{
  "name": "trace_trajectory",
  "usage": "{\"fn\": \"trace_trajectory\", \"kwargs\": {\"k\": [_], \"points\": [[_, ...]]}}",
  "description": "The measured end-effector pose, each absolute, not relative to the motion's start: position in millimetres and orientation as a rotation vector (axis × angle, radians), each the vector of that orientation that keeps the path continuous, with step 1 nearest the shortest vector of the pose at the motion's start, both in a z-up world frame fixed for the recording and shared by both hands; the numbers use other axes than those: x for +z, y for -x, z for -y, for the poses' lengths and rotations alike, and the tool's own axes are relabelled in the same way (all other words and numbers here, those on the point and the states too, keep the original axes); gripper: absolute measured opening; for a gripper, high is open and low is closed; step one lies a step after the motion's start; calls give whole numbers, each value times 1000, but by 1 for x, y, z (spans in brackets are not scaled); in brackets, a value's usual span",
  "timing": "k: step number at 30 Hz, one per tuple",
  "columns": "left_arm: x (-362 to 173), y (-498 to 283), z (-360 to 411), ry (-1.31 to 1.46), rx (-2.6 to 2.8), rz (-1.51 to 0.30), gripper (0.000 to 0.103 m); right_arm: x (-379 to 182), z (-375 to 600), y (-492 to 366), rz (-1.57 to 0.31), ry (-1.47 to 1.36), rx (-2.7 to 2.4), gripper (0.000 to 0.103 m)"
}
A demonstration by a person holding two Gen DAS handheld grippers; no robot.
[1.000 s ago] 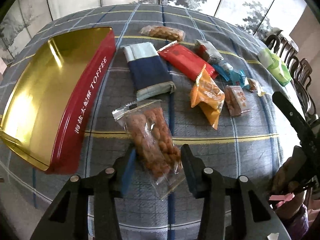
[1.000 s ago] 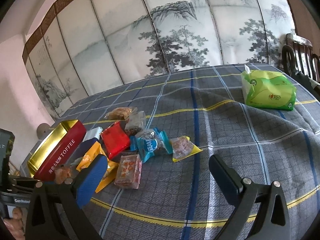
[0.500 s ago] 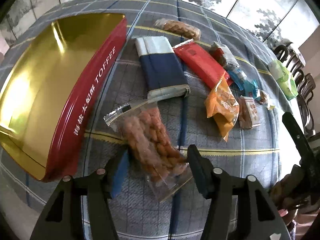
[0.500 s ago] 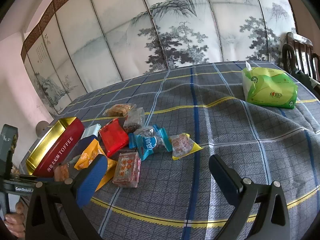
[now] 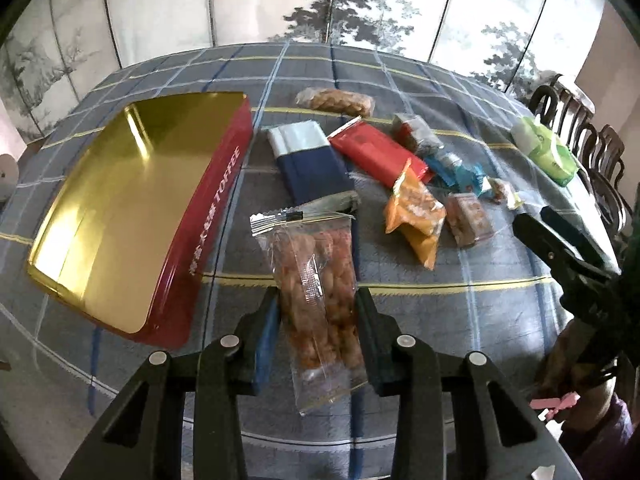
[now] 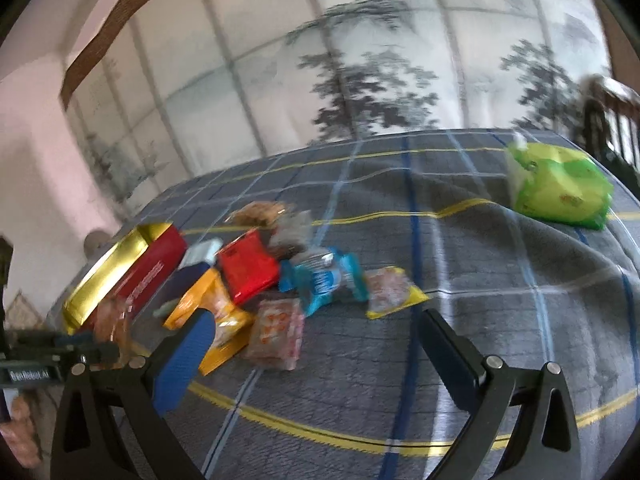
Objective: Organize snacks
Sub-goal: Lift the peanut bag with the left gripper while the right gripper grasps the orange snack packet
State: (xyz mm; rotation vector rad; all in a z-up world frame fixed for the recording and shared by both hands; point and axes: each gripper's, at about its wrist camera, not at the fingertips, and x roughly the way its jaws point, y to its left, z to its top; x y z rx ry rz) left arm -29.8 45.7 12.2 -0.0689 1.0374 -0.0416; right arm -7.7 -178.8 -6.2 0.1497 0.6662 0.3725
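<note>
Glossy metal, clear crinkled plastic, matt woven cloth.
Between matt black plastic fingers (image 5: 268, 316): transparent shiny film bag of nuts (image 5: 316, 272). Left of them, mirror-bright gold tin (image 5: 120, 200) with lacquered red wall; beneath, dull plaid tablecloth (image 5: 460, 320).

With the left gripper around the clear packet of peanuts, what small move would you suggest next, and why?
Probably lift the clear packet of peanuts toward the open red-and-gold toffee tin: the left gripper, which has just been closing, pinches it, and the tin lies open beside it.
</note>
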Motion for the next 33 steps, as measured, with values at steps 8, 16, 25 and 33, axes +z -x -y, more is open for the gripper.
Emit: {"fn": "trace_trajectory", "kwargs": {"k": [8, 16, 25, 33], "points": [[14, 40, -49, 98, -50, -1037, 33, -3, 148, 13, -669, 7, 449, 103], [26, 50, -55, 89, -49, -1002, 33, 0, 86, 17, -621, 318, 612, 103], [40, 55, -56, 80, -64, -970, 34, -12, 63, -10, -694, 416, 644, 64], [50, 58, -61, 91, -61, -945, 33, -20, 59, -16, -795, 335, 691, 36]]}}
